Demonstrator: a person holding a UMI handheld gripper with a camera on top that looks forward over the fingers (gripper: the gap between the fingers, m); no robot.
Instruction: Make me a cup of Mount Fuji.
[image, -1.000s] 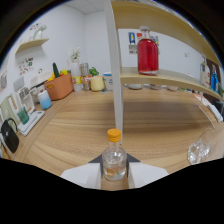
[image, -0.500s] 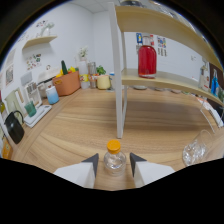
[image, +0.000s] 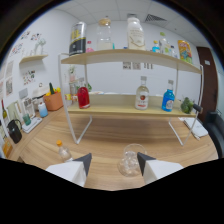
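Observation:
My gripper (image: 114, 161) is open low over the wooden table (image: 107, 137). A clear glass (image: 129, 161) with what looks like ice in it rests on the table between the fingers, close to the right one, with a gap on its left side. A small clear bottle with an orange cap (image: 62, 150) stands upright on the table just outside the left finger (image: 84, 162), free of it. Beyond them a two-tier rack (image: 127, 111) holds a red bottle (image: 83, 97), a clear bottle with a red label (image: 142, 95) and a blue bottle (image: 168, 100).
The rack's top shelf carries a dark can (image: 77, 40), a clear jar (image: 104, 35) and a white bottle (image: 134, 32). A black kettle (image: 14, 131), a blue cup (image: 42, 110) and a terracotta pot (image: 53, 100) stand off to the left. White rack legs (image: 82, 134) stand on the table ahead.
The orange-capped bottle was between my fingers; now it stands outside the left finger. The gripper has swung right, and the glass is now between the fingers.

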